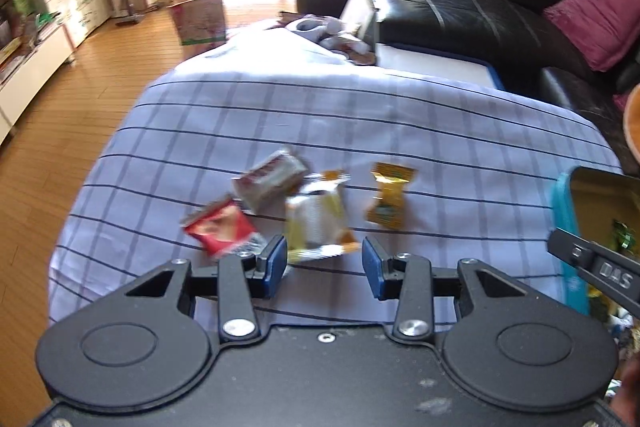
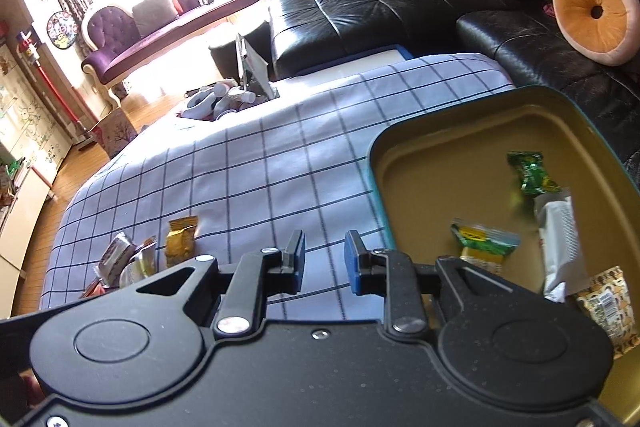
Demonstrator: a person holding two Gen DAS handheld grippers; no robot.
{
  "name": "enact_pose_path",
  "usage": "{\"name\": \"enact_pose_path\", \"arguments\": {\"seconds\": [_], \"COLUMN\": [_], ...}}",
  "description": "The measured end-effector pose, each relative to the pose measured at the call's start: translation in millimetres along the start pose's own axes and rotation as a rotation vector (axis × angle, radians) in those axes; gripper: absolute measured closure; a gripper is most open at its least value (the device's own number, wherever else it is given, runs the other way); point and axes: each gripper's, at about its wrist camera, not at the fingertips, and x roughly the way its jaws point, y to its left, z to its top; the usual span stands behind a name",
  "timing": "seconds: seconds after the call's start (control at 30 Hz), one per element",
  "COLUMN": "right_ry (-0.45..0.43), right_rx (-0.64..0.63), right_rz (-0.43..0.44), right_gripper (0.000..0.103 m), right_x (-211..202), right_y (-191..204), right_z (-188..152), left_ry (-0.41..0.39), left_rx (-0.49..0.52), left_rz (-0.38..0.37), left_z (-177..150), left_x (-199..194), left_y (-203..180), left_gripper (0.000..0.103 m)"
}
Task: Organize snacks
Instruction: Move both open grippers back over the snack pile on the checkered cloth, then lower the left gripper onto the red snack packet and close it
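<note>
Both claws hang released and empty: left gripper over crinkly foil snack packets on the checked cloth, right gripper beside the gold-lined tin holding glossy wrappers; lettering "DAS" on an arm

A: The red packet in the right wrist view?
B: Mostly hidden behind the tongs' body; only a sliver shows.
A: And the tin in the left wrist view?
B: Cut off by the right edge, partly covered by the other tongs' arm.
A: Print on the silver packet?
B: Blurred, unreadable.
</note>
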Motion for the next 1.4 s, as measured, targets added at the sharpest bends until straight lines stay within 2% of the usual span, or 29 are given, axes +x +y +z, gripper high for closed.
{"name": "enact_pose_path", "arguments": {"seconds": [0.33,0.5,0.63,0.83,0.97,1.4], "right_ry": [0.042,0.062,0.071,0.070,0.066,0.070], "right_rx": [-0.047,-0.063,-0.067,-0.080,-0.081,-0.072], "right_rz": [0.037,0.056,0.084,0.101,0.107,0.117], "right_gripper": [0.069,0.069,0.069,0.069,0.069,0.069], "right_x": [13.0,18.0,20.4,20.4,19.5,18.0], "right_y": [31.3,43.9,53.6,64.2,65.6,60.5], "right_z": [-10.0,-15.5,-19.3,-22.8,-23.8,-23.8], "left_ry": [0.037,0.083,0.101,0.081,0.111,0.092], "left_rx": [-0.206,-0.270,-0.276,-0.280,-0.301,-0.260], "left_rz": [0.086,0.061,0.024,-0.026,-0.068,0.007], "left_z": [11.6,10.7,8.4,9.1,9.1,8.7], "left_x": [13.7,26.9,33.7,30.7,39.9,49.9], "left_y": [90.8,112.4,115.5,110.4,107.0,80.8], "left_gripper": [0.061,0.061,0.059,0.058,0.058,0.044]}}
